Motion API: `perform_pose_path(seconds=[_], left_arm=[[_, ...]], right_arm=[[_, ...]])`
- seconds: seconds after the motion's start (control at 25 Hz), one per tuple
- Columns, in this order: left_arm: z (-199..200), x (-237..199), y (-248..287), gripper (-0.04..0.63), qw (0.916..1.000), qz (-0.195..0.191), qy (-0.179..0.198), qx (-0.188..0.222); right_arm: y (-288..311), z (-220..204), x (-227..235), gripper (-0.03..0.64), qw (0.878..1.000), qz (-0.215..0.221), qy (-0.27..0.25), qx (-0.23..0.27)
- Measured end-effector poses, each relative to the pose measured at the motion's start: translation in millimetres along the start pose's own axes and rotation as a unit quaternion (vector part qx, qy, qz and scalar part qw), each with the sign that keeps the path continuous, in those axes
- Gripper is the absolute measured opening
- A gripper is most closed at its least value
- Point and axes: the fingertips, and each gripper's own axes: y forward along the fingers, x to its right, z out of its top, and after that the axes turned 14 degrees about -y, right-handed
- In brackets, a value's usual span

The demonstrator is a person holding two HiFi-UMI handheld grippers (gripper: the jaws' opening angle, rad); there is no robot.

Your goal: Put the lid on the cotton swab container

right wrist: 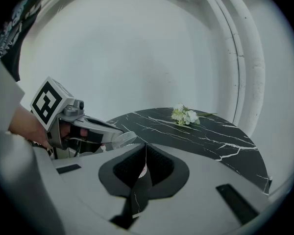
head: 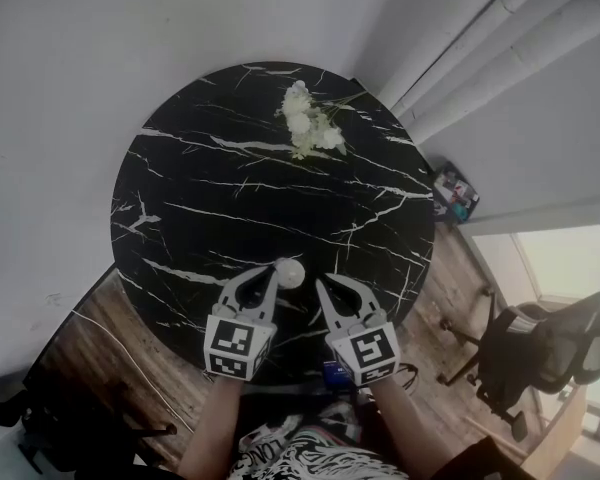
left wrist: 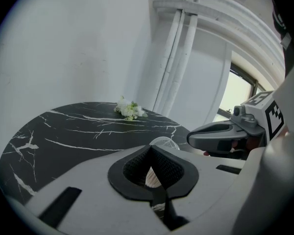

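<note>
The cotton swab container [head: 289, 273] is a small round tub, white inside, near the front of the black marble table [head: 200, 178]. Its clear lid [left wrist: 162, 142] sits right over it, and the two read as one round shape in the head view. My left gripper [head: 273, 271] is shut, its tips pinching the lid's near edge. White swabs [left wrist: 151, 177] show low in the slit between its pads. The lid [right wrist: 121, 139] sticks out of the left gripper's tip in the right gripper view. My right gripper [head: 321, 285] is shut and empty, a short way right of the container.
A small bunch of white flowers [head: 309, 123] lies at the table's far side. Beyond the table's right edge are a wooden floor, an office chair [head: 540, 343] and a small box of items [head: 454, 194]. White pipes [head: 480, 48] run along the wall.
</note>
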Motion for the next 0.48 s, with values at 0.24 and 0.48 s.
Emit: perform_pose_path(seconds=[0.24,0.48], left_arm=[[0.2,2.2,3.2,0.014,1.0,-0.006,-0.007,-0.001],[-1.0,3.5,4.7,0.014,0.9999,-0.008,-0.008,-0.005]], right_arm=[[1.5,4.3,-0.5,0.018,1.0,0.002,0.009,0.005],[2.8,6.5,-4.8,0.017,1.0,0.008,0.001,0.006]])
